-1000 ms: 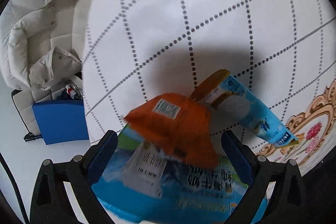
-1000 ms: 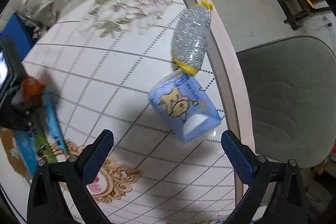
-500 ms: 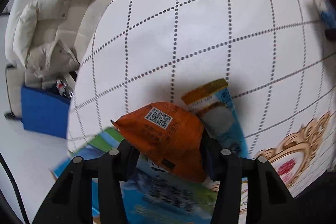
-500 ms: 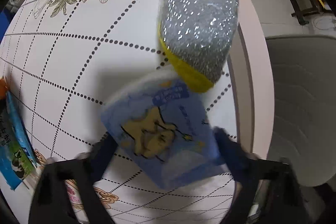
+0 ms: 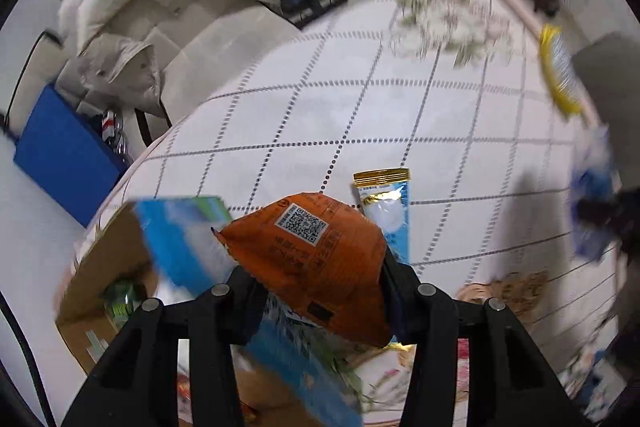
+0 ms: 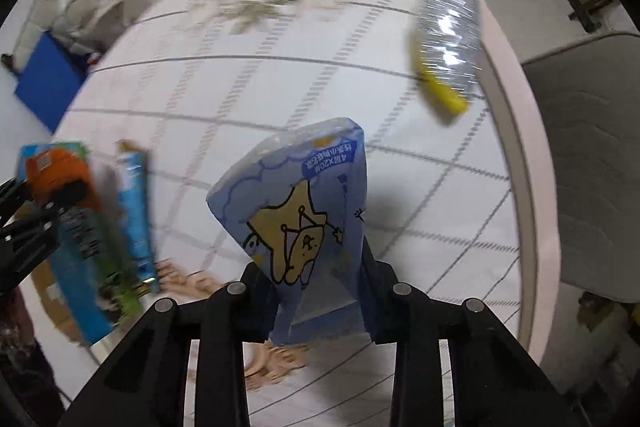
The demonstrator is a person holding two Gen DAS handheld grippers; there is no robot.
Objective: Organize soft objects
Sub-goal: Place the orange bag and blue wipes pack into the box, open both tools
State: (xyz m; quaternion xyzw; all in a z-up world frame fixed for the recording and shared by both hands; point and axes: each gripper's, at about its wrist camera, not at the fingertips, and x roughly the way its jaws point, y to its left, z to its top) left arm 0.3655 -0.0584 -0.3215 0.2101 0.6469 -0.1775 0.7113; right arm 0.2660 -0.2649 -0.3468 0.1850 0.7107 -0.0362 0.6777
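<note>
Left wrist view: left gripper (image 5: 320, 275) has its jaws clamped on the orange snack packet (image 5: 316, 255), lower centre of frame, lifted off the patterned worktop (image 5: 360, 115). A blue sachet (image 5: 386, 211) lies just behind it and a blue-green pack (image 5: 180, 239) sits lower left by an open cardboard box (image 5: 104, 275). Risk: the crinkly foil is pinched near one end, so it could slip out or swing and knock the sachet. Right wrist view: right gripper (image 6: 316, 291) has its jaws squeezing the blue tissue pack (image 6: 304, 211), centre frame, raised. A silver-yellow pouch (image 6: 450, 43) rests upper right at the worktop edge. Risk: the soft pack is visibly buckled and may squirm free, and fast motion blur suggests a possible clash between both grippers.
</note>
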